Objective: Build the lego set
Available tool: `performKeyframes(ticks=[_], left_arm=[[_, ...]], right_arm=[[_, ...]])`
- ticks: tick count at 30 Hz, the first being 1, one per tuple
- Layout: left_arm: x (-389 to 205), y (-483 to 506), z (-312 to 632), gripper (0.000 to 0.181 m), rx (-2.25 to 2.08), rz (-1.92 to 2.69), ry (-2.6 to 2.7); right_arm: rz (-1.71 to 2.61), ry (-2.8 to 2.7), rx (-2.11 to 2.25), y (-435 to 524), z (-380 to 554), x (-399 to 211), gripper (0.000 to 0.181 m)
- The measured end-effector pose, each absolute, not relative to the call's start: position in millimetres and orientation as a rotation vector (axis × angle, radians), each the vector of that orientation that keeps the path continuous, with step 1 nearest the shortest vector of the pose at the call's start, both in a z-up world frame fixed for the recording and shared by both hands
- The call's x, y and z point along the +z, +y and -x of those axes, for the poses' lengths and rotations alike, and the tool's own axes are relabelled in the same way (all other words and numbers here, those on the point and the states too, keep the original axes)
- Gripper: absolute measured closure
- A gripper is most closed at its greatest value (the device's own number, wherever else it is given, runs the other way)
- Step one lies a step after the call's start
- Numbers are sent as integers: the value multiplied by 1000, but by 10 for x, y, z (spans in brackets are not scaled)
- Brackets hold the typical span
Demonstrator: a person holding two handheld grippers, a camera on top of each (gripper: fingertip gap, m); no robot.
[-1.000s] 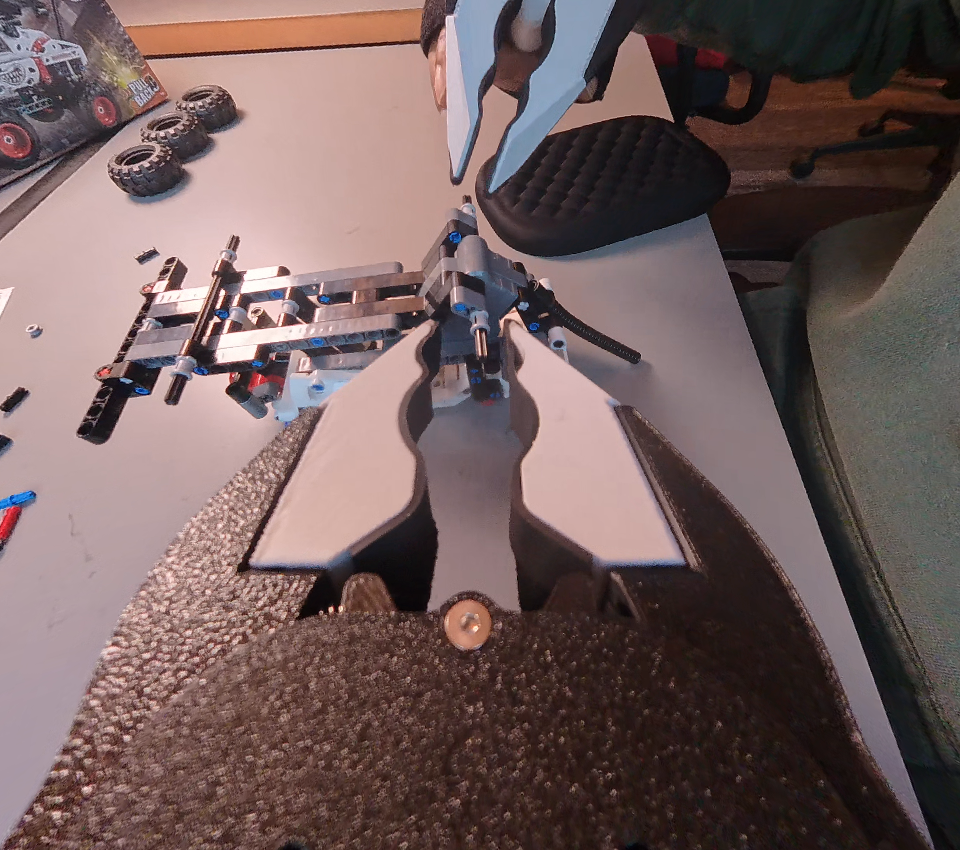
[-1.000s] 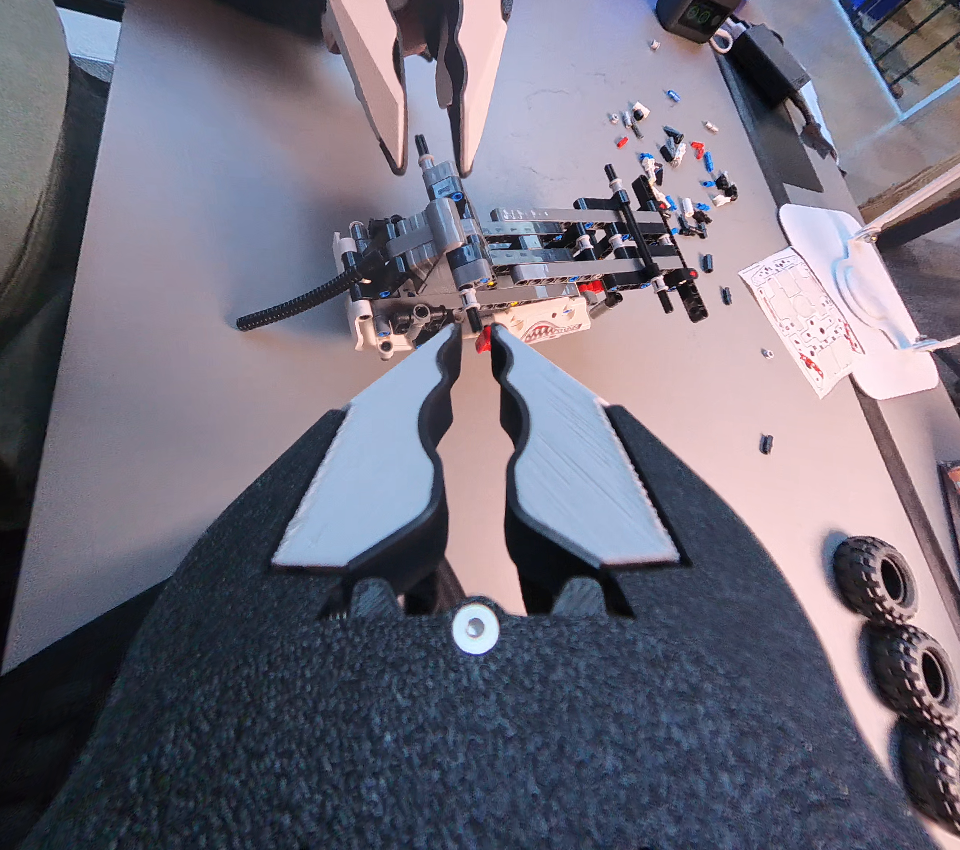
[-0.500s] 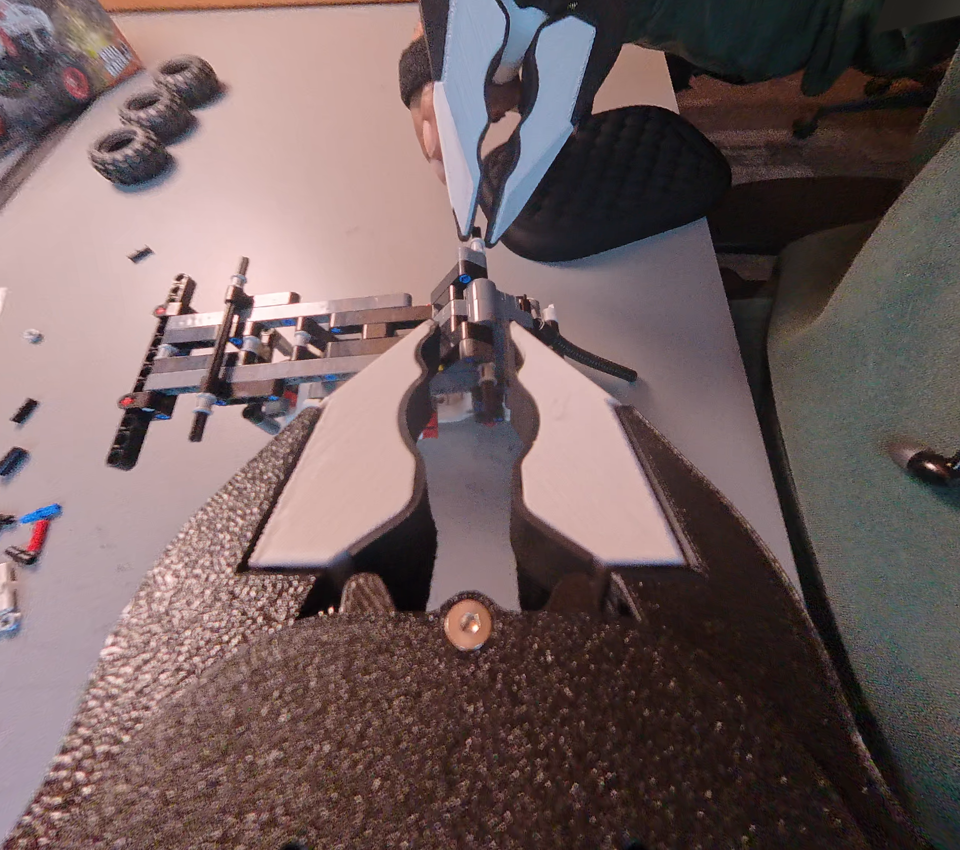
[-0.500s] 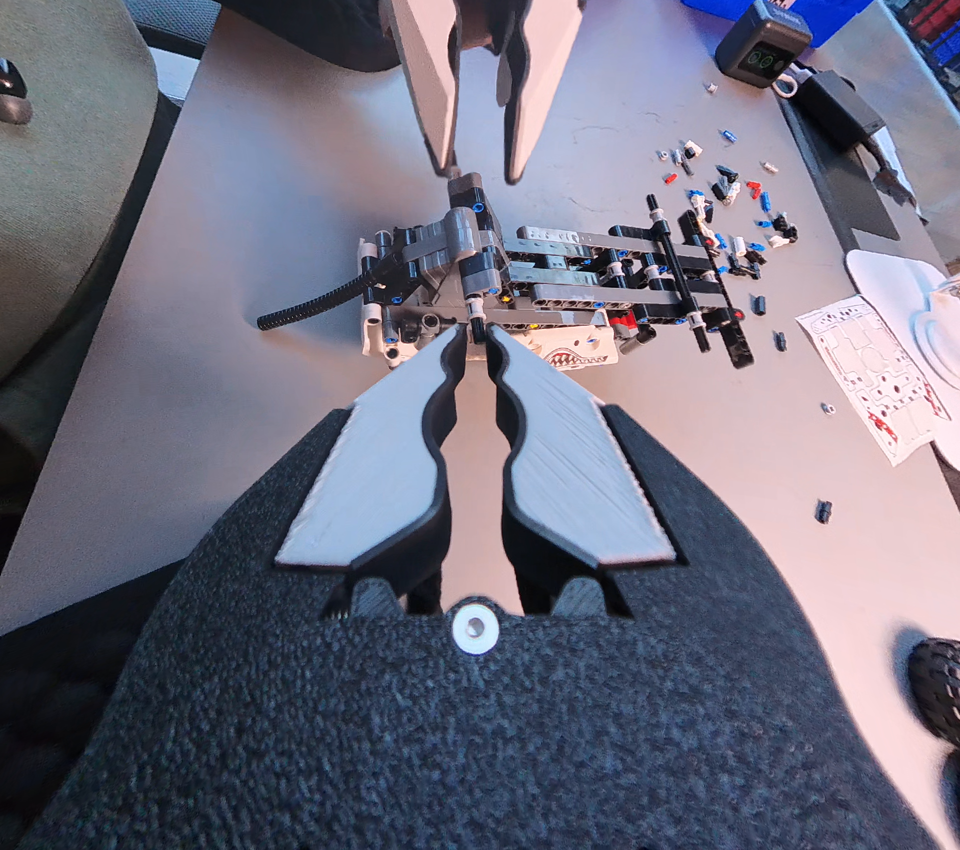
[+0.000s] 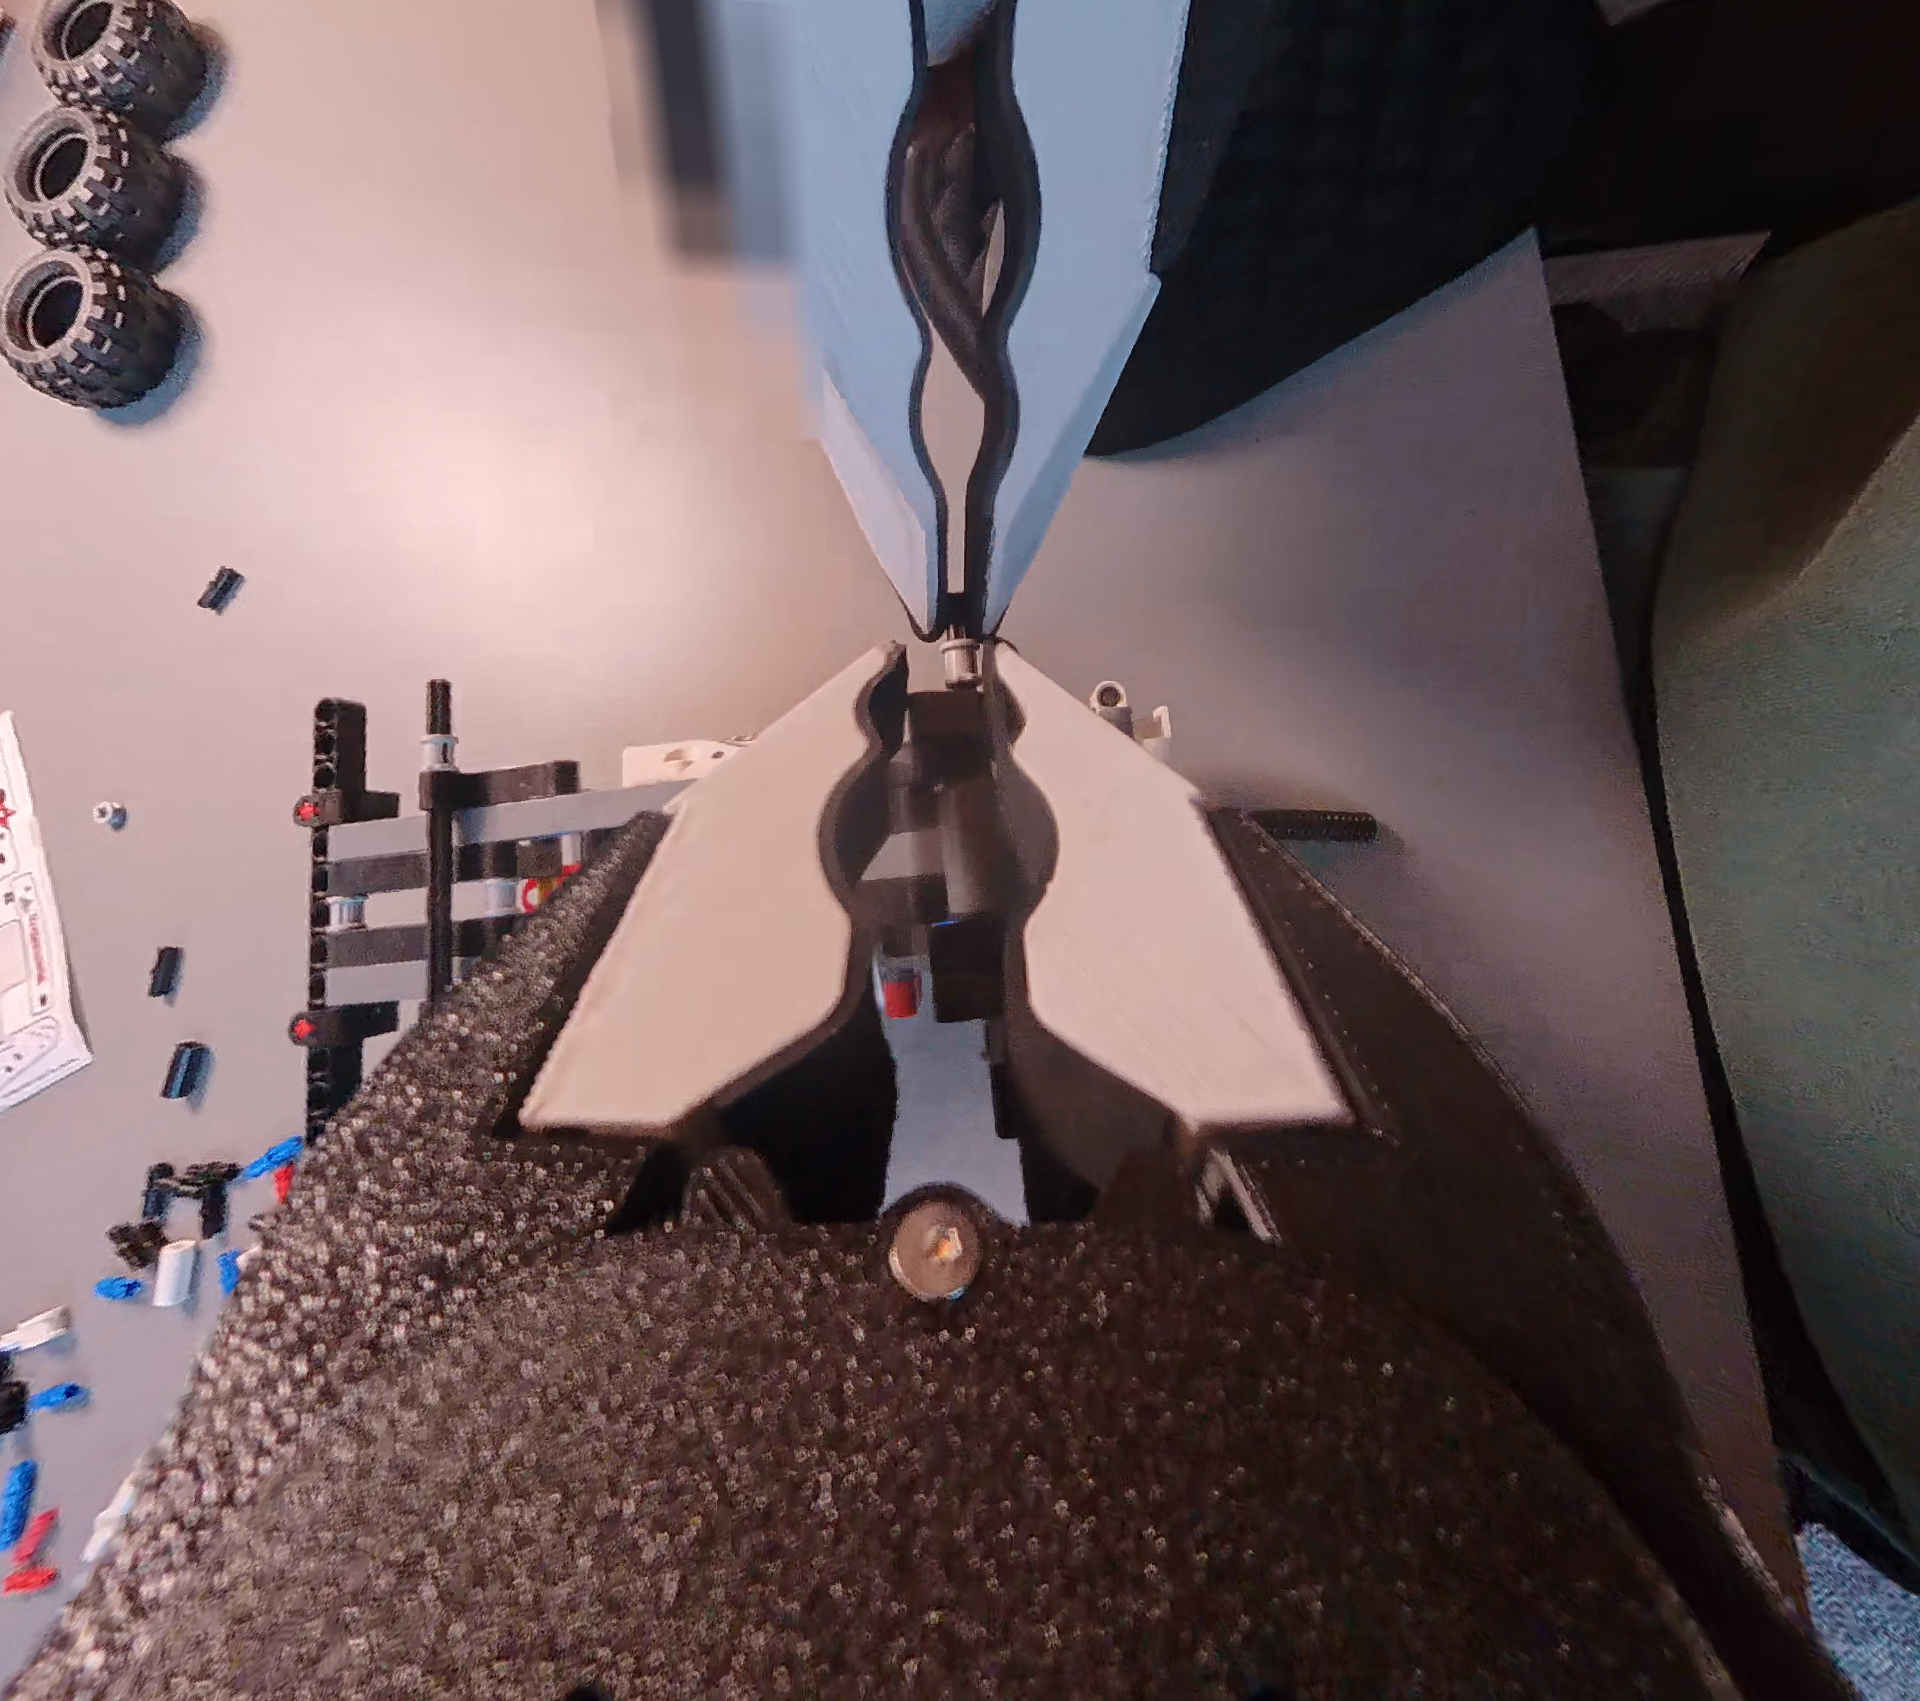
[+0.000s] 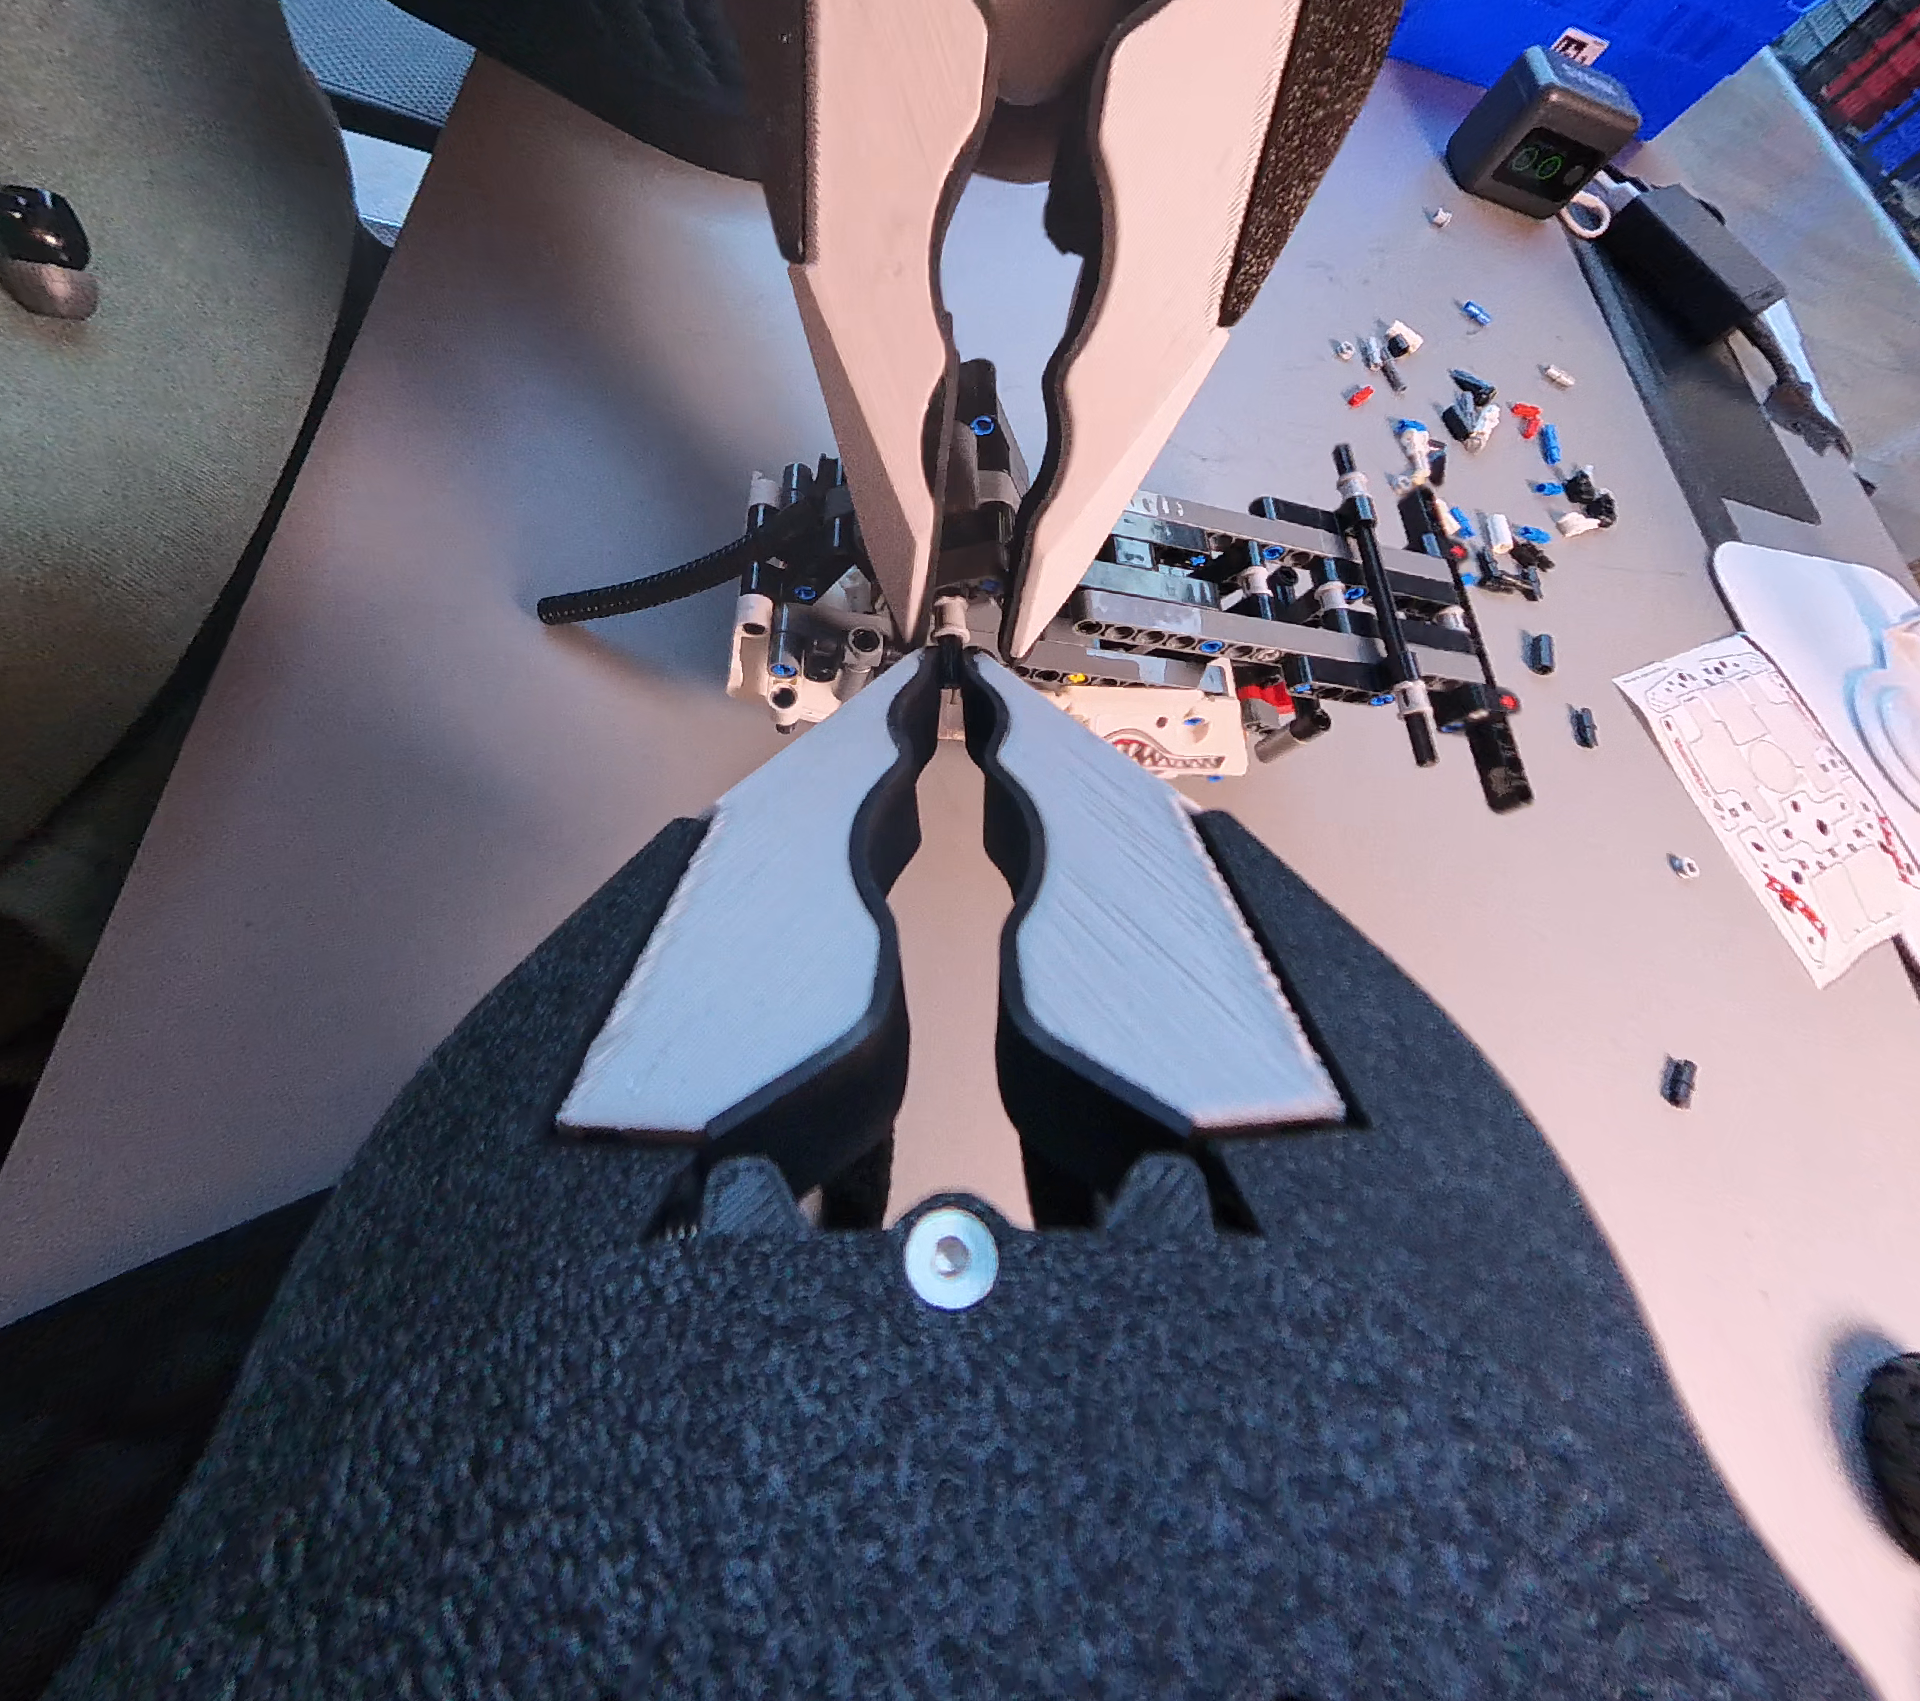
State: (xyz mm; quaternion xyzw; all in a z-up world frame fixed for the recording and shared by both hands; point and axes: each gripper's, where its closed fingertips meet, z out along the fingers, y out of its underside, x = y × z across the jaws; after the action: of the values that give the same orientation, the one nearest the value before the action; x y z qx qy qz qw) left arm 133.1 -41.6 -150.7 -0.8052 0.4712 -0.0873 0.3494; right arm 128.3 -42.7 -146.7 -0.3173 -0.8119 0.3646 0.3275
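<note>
The partly built grey-and-black beam-frame lego chassis [image 6: 1226,602] rests on the flat grey tabletop [image 6: 582,363], directly between the two grippers. A thin black axle with a light grey bushing [image 6: 948,621] projects from the chassis end nearest the right gripper [image 6: 943,664]. That gripper's grey-faced, black-edged fingers stand at a narrow gap, and the tips pinch the black end of this axle. The left gripper [image 5: 943,664] faces it from the opposite side; its fingers stand moderately apart and straddle the raised dark grey block of the chassis, with the tips reaching either side of the bushing. Whether the pads press on the block cannot be told. In the left wrist view, the right gripper [image 5: 961,602] comes down from above with its tips nearly touching at the axle end [image 5: 956,659]. A ribbed black flexible hose [image 6: 665,581] runs out from the chassis to the left of the right gripper. To the right of that gripper, beyond the far end of the chassis, lie scattered small blue, red, black and white lego pins [image 6: 1475,425], with a white sticker sheet [image 6: 1787,799] nearer. Far left of the left gripper, three black knobby rubber tyres [image 5: 88,186] stand in a row.
</note>
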Motion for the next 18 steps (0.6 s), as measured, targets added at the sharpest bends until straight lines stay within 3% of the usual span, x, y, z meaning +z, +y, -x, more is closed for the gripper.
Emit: performKeyframes(ticks=[18], left_arm=[[-1494,-411,-1250,169,3,2117,1261]], right_arm=[[905,-2040,972,-430,-1219,-1462,177]])
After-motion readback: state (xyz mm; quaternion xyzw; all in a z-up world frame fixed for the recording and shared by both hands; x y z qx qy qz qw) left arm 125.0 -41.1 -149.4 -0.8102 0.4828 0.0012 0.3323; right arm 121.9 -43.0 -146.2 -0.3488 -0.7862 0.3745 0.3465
